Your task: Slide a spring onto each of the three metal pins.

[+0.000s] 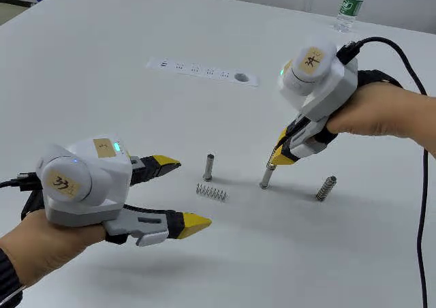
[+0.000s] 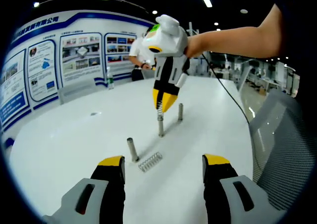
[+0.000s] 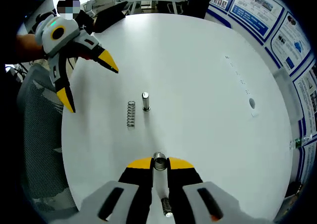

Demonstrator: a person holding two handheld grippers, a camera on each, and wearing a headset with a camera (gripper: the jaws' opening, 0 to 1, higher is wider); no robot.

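The head view looks forward and down from above, at middle range over the white surface [image 1: 102,69]. The left gripper view rides low and nearly level, facing across to the right hand-held gripper [image 2: 163,101]. The right gripper view looks steeply down from close above, past the held spring [image 3: 159,160] in its own closed jaws, toward the left hand-held gripper [image 3: 92,87] (each camera catches the opposite one). All three share the lying spring [image 1: 211,193] and bare pin [image 1: 208,167] between the two hand-held grippers.
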